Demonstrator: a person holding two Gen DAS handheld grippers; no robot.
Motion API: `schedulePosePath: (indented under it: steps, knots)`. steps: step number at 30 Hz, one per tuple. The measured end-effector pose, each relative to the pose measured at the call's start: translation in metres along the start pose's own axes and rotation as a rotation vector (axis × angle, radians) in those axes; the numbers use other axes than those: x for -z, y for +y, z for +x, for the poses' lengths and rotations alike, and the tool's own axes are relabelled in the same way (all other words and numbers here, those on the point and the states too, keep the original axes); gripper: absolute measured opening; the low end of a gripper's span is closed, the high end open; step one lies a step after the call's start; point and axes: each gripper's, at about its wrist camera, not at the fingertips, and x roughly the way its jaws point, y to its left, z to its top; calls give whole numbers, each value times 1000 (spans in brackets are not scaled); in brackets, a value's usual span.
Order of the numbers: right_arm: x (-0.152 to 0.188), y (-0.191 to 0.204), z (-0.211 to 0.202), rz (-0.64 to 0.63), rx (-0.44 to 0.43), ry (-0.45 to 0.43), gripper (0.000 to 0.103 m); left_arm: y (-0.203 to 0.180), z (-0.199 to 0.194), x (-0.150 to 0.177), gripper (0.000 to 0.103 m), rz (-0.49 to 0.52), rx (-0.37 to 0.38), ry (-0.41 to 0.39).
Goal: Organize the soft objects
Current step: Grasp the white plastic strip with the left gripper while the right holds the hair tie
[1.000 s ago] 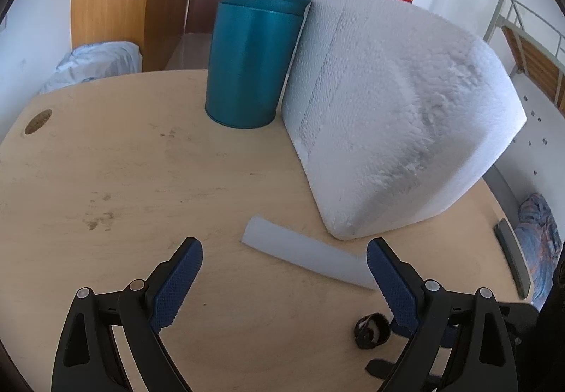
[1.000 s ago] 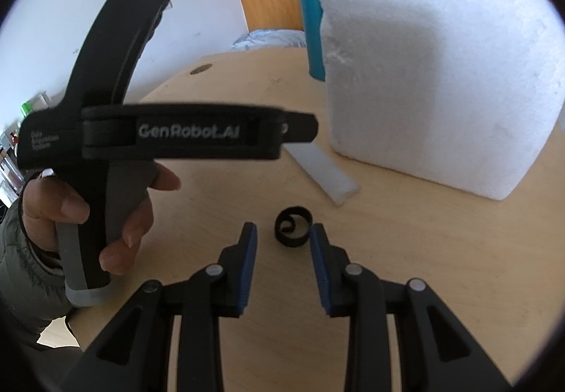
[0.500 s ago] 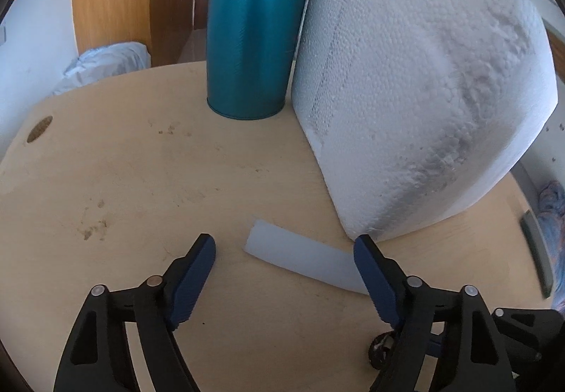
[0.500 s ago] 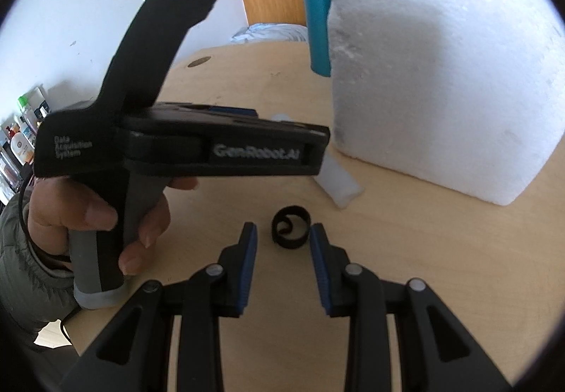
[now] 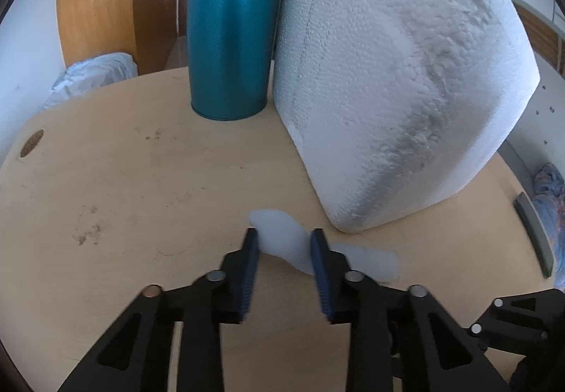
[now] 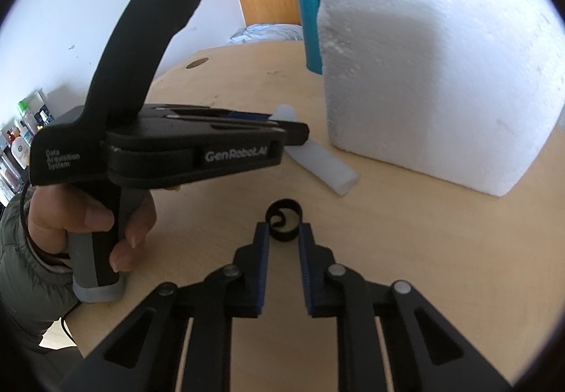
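A pale, translucent white soft foam strip [image 5: 282,236] lies on the light wooden worktop [image 5: 141,187], just in front of the big white polystyrene block [image 5: 395,92]. The left claw [image 5: 284,243] has closed onto it: the two blue-padded fingers [image 5: 251,251] press against either side of the strip, which bulges and bends up between them, while its far end trails out to the right along the wood. From the right wrist view the same strip [image 6: 317,162] runs under the nose of the left claw [image 6: 282,131], whose tips are largely hidden by its own black body, so the pinch itself is hard to confirm from that side. A bare hand [image 6: 95,215] in a grey-green sleeve grips the tool's handle.

The right claw [image 6: 284,233] sits low over the worktop [image 6: 406,233] with its jaws parted by a narrow gap, holding nothing. A small black coiled band [image 6: 284,219], curled like a roll of strap, stands on the wood right at its fingertips, close to or perhaps touching them.

Behind the polystyrene block, and touching or almost touching its left edge, stands a tall teal cylindrical canister with a lid [image 5: 229,42]. A round cable hole [image 5: 31,143] marks the worktop's far left.
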Motion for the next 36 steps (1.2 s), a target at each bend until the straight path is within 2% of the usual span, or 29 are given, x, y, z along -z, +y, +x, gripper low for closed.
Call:
schedulePosePath:
  steps: [2, 8, 36]
  knots:
    - [0, -1, 0, 2, -6, -6, 19, 0, -2, 2, 20, 0, 17, 2]
    - [-1, -6, 0, 18, -10, -16, 19, 2, -3, 1, 16, -16, 52, 4]
    - [10, -3, -23, 26, -16, -58, 19, 22, -60, 26, 14, -67, 31, -60]
